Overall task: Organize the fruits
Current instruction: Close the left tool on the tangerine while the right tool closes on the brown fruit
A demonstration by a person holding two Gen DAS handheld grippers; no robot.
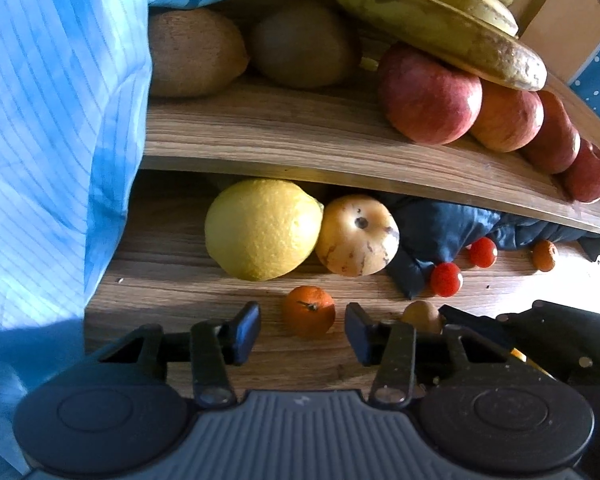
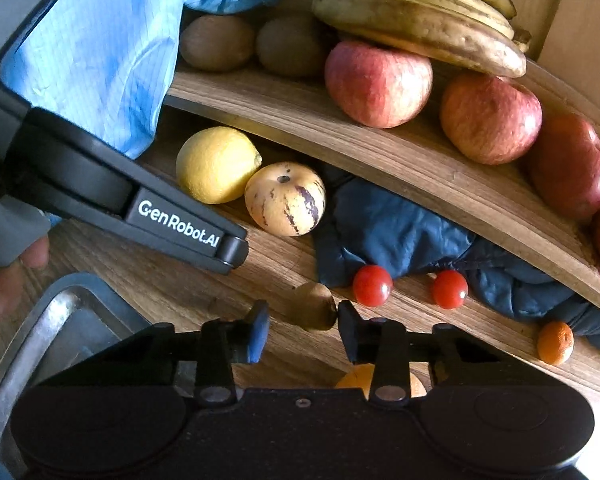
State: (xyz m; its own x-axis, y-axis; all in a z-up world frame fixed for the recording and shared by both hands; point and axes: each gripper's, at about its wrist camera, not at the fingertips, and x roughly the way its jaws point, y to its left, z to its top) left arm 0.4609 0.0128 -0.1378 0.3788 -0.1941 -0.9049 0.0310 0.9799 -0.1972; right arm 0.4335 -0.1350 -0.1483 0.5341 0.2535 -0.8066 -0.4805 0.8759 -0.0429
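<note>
In the left wrist view my left gripper [image 1: 302,330] is open, its jaws either side of a small orange mandarin [image 1: 309,316] on the wooden table. A lemon [image 1: 260,229] and a pale streaked melon-like fruit [image 1: 357,235] lie behind it. In the right wrist view my right gripper [image 2: 302,330] is open around a small brown-yellow fruit [image 2: 314,306], without visible squeeze. Two cherry tomatoes [image 2: 372,285] [image 2: 449,289] lie beyond. The upper shelf [image 2: 380,152] holds red apples [image 2: 378,83], kiwis [image 2: 217,42] and bananas [image 2: 416,24].
A dark blue cloth [image 2: 392,232] lies under the shelf. A metal tray [image 2: 32,340] sits at lower left in the right wrist view. Another mandarin [image 2: 555,343] lies at far right. A blue sleeve [image 1: 52,120] fills the left. The left gripper body [image 2: 140,200] crosses the right wrist view.
</note>
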